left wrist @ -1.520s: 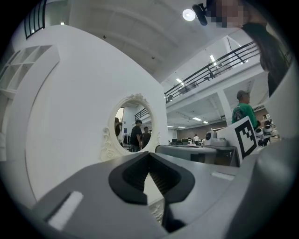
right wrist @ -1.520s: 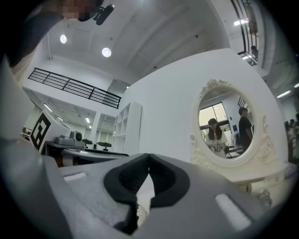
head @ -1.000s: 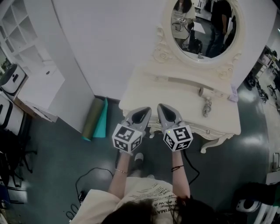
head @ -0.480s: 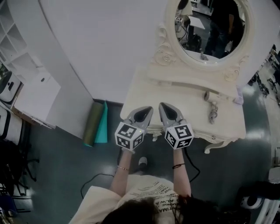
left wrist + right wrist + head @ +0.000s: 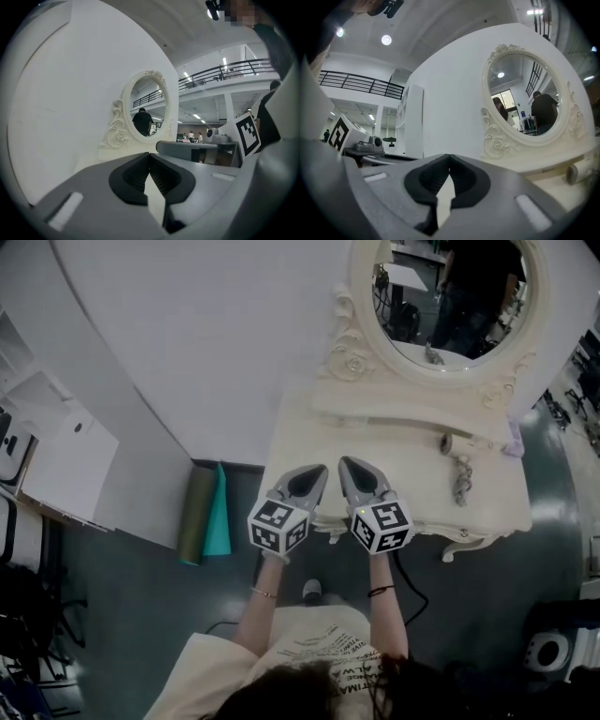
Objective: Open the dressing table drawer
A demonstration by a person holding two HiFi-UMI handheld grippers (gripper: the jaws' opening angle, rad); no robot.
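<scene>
Facing dressing table [image 5: 403, 479], drawer [image 5: 330, 522] shut

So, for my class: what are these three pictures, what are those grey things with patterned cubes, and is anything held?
No robot here: a person holds a grey two-jaw gripper in each hand, the left gripper and the right gripper. The top-down picture comes from a head camera; the other two cameras ride on the grippers, looking along their jaws. Both pairs of jaws are together, holding nothing. Below stands a cream dressing table with an oval mirror; a cream hair-dryer-like tool and a small grey object lie on it.
</scene>
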